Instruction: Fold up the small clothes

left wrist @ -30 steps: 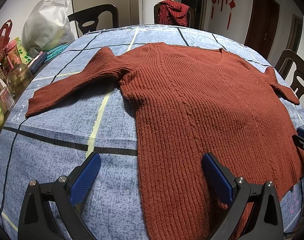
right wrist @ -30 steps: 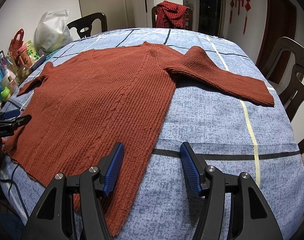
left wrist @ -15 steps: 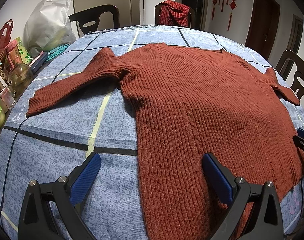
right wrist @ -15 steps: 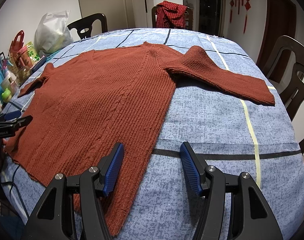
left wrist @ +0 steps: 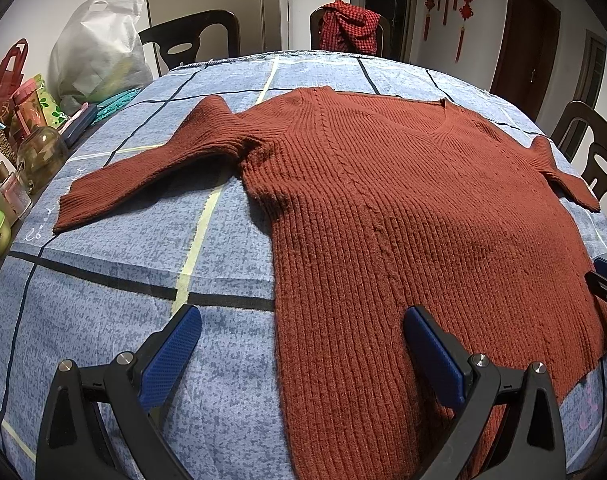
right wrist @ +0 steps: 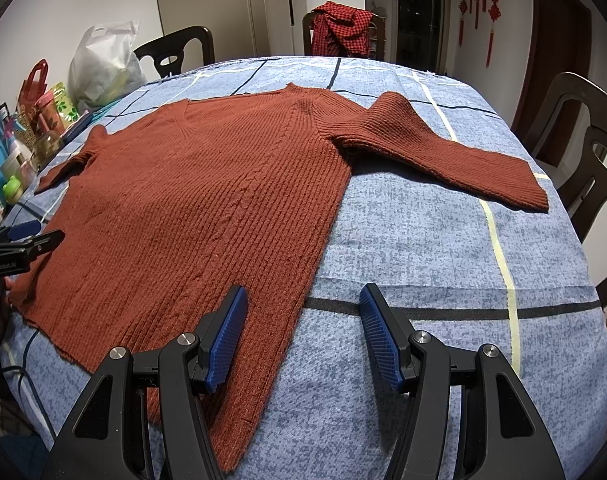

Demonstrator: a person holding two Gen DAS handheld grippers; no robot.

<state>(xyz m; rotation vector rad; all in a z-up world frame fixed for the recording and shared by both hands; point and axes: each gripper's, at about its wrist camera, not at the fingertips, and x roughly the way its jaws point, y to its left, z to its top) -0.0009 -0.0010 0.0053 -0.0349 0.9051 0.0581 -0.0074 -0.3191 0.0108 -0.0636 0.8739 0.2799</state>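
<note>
On the blue checked tablecloth a rust-red ribbed sweater lies spread flat, both sleeves out to the sides. The left gripper hangs over the sweater's left hem edge, jaws wide apart and empty. The right gripper straddles the right hem edge, likewise wide and gripping nothing.

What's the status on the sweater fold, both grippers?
Left gripper open, empty, over the hem. Right gripper open, empty, at the hem corner. Sweater flat on the tablecloth, unfolded, sleeves out. Nothing in the way.
</note>
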